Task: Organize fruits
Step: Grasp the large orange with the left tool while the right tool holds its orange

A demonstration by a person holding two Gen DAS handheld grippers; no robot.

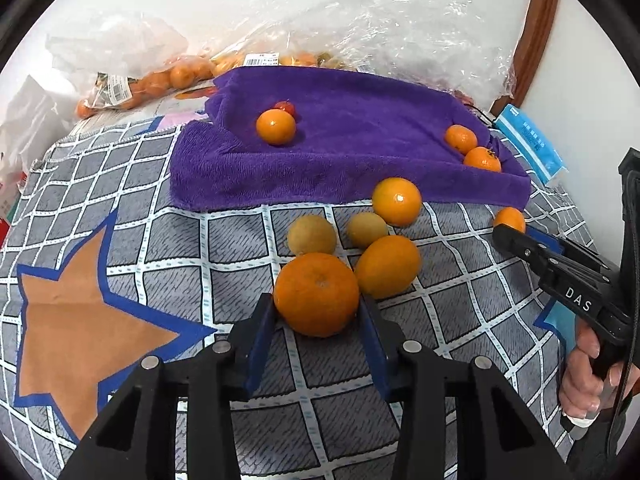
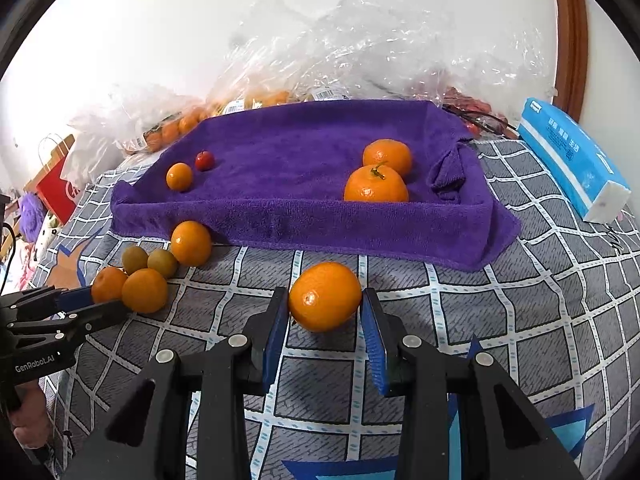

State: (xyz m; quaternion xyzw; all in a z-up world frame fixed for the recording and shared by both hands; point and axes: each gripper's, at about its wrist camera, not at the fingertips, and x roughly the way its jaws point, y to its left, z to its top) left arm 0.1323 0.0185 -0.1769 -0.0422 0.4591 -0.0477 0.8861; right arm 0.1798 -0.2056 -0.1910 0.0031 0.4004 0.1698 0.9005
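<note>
Orange [image 1: 316,294] between left tongs [image 1: 318,312], grip contact unclear

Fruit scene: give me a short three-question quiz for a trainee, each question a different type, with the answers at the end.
1. True or false: the red fruit lies on the purple towel.
2. How many greenish fruits lie on the checked cloth?
3. What sits between the fingers of the right claw? A) an orange B) a banana C) nothing

Key: 1 true; 2 two; 3 A.
</note>
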